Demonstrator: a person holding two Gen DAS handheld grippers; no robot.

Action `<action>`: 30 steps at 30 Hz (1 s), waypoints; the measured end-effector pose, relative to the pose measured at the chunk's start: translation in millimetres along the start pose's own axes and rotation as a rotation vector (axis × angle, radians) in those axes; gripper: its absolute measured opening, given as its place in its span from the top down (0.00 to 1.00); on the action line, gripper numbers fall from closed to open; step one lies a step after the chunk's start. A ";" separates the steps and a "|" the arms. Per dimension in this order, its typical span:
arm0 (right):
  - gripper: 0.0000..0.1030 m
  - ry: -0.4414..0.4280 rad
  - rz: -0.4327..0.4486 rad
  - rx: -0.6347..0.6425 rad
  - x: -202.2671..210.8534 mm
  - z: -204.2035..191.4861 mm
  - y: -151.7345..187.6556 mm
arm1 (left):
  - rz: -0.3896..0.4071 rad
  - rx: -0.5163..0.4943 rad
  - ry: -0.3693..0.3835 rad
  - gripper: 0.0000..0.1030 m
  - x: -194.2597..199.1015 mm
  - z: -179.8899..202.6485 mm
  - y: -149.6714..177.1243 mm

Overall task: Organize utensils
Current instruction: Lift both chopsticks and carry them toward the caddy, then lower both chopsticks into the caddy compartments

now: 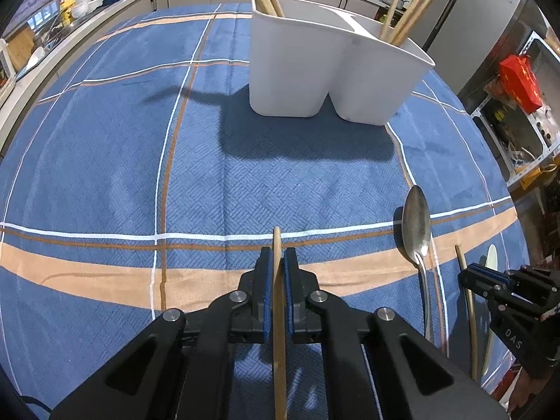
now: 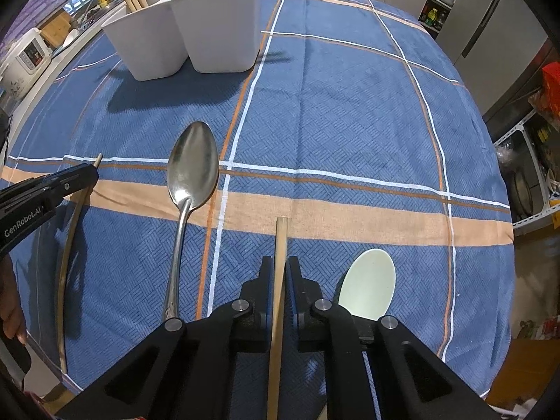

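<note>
L gripper (image 1: 279, 266) pinches chopstick (image 1: 279, 315); R gripper (image 2: 279, 273) pinches 2nd stick (image 2: 278, 297). Both sticks run lengthwise along my fingers, tips fwd toward holder (image 1: 315, 70), which stands far side of cloth (image 1: 122, 175), well apart. Holder lies ahead-right of L, ahead-left of R; L looks nearer. Spoon (image 2: 190, 175) lies on the cloth between the grippers, axis same way
</note>
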State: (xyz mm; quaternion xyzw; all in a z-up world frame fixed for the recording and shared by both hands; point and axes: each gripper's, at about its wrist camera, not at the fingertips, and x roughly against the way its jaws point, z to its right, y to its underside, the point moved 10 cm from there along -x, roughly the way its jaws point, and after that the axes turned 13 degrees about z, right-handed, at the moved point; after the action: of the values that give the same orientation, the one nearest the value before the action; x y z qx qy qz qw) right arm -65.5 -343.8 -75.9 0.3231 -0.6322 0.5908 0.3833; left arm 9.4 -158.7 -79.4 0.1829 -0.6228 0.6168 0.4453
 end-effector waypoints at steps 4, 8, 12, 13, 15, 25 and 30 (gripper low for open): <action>0.93 -0.012 0.012 -0.012 1.3 -1.7 -0.6 | -0.003 0.015 0.018 0.96 1.4 -1.3 1.1; 0.93 -0.078 0.052 -0.078 8.7 0.7 -3.8 | 0.019 0.068 0.043 0.96 11.6 -5.0 -0.8; 0.93 -0.160 0.145 -0.138 31.1 2.5 -15.6 | 0.077 0.089 0.074 0.96 34.3 -5.4 -11.6; 0.93 -0.181 0.169 -0.152 36.8 2.5 -19.0 | 0.094 0.090 0.078 0.96 40.7 -4.8 -14.8; 0.93 -0.208 0.218 -0.179 50.4 4.9 -25.9 | 0.124 0.089 0.088 0.96 52.2 -2.4 -20.1; 0.93 -0.252 0.382 -0.211 97.5 5.2 -44.7 | 0.265 0.051 0.110 0.96 116.4 20.2 -41.1; 0.93 -0.271 0.444 -0.202 120.4 1.6 -42.3 | 0.328 0.024 0.113 0.96 145.9 31.2 -45.1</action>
State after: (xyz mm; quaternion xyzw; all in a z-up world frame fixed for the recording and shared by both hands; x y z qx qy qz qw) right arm -89.1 -344.0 49.6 0.2130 -0.7885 0.5459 0.1868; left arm -44.2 -148.7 66.7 0.0493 -0.6108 0.6978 0.3708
